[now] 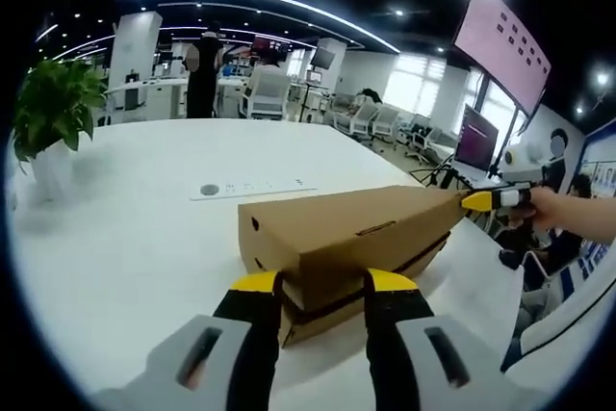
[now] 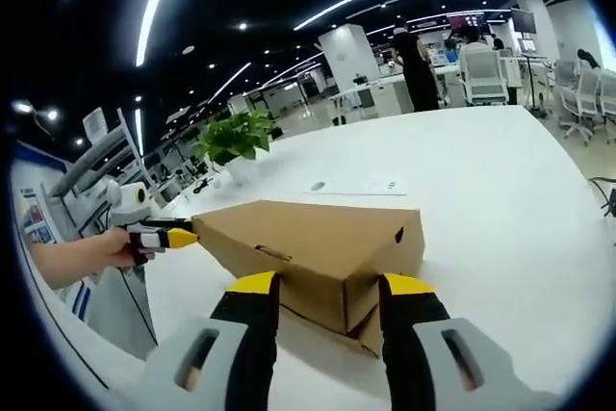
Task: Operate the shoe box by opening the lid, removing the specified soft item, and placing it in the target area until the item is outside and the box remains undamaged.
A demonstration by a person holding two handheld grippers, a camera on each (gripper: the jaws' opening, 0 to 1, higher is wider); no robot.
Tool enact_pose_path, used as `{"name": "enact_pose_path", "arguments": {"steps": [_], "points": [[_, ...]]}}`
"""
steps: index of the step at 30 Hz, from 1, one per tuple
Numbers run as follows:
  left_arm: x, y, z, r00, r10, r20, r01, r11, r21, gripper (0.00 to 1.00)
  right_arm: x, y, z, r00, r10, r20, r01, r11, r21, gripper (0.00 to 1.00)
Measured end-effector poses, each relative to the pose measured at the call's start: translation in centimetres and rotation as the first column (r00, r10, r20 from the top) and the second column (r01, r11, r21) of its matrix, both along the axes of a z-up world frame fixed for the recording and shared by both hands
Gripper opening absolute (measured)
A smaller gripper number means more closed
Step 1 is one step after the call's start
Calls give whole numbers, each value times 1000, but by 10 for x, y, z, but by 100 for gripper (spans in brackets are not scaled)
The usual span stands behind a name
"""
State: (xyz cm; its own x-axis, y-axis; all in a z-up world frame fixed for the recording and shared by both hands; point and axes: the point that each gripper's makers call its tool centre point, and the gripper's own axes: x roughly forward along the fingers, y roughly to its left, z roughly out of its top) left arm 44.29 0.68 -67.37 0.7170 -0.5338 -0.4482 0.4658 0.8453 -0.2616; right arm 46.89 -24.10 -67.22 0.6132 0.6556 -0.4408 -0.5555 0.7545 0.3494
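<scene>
Plain shoe box [image 1: 337, 238] (lid shut), markings seemingly illegible.

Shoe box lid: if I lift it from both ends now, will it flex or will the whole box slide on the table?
The shoe box looks like thin plain cardboard, so its lid probably flexes along its length. It sits on a smooth white table and may slide. The left gripper and right gripper each straddle an end, which should help steady it.

Bright ceiling strips, fisheye-bent edges
</scene>
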Motion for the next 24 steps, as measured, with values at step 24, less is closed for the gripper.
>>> {"name": "enact_pose_path", "arguments": {"steps": [24], "points": [[7, 2, 15, 1000, 2, 9, -2, 999, -32, 31, 10, -1, 19, 1000, -18, 11, 18, 1000, 11, 37]]}}
